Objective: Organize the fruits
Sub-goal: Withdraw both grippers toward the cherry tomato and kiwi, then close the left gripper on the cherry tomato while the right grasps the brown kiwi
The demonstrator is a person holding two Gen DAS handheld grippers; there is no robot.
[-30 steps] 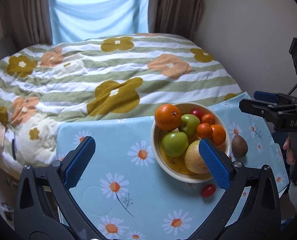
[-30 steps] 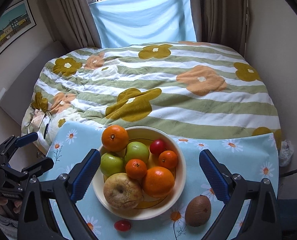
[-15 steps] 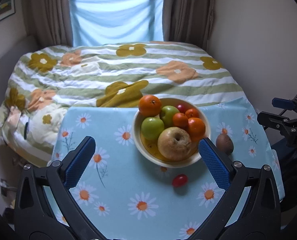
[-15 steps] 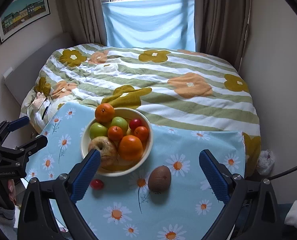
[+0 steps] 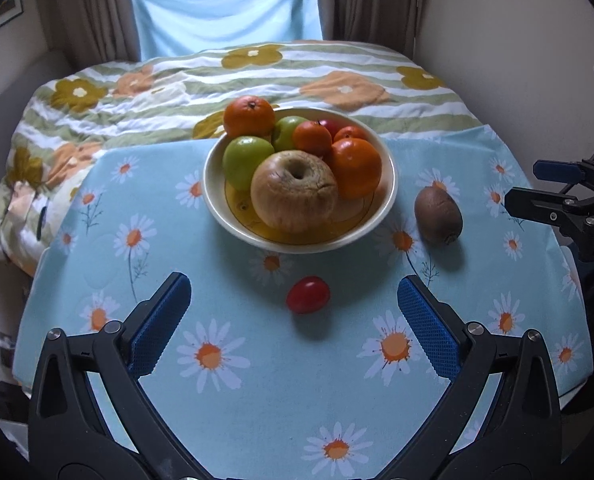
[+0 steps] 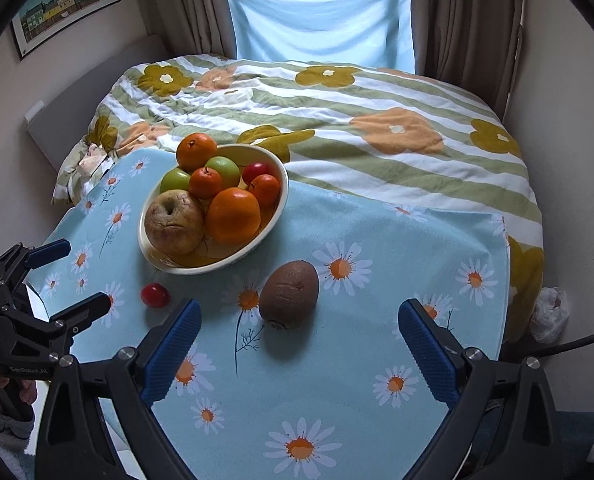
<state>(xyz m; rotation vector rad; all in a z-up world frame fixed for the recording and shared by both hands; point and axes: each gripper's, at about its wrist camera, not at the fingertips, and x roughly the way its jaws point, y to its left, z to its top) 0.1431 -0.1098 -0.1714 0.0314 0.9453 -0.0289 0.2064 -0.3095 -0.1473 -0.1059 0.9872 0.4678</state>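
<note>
A cream bowl (image 5: 393,184) (image 6: 284,188) holds a big wrinkled yellow apple (image 5: 295,192), green apples, oranges and a small red fruit. On the daisy tablecloth, a red cherry tomato (image 5: 308,294) (image 6: 155,295) lies in front of the bowl. A brown kiwi (image 5: 437,216) (image 6: 289,294) lies to the bowl's right. My left gripper (image 5: 293,281) (image 6: 83,276) is open and empty, with the tomato just ahead between its fingers. My right gripper (image 6: 300,308) (image 5: 527,184) is open and empty too, facing the kiwi.
The blue daisy tablecloth (image 5: 257,380) covers a small table that butts against a bed with a striped flower quilt (image 6: 377,128). A wall stands close on the right. Curtains and a blue-covered window are at the back. A hand holds each gripper at the table's sides.
Both grippers have drawn back from the bowl and dropped lower. The left one swung to face the tomato, the right one to face the kiwi. No fruit has moved.
</note>
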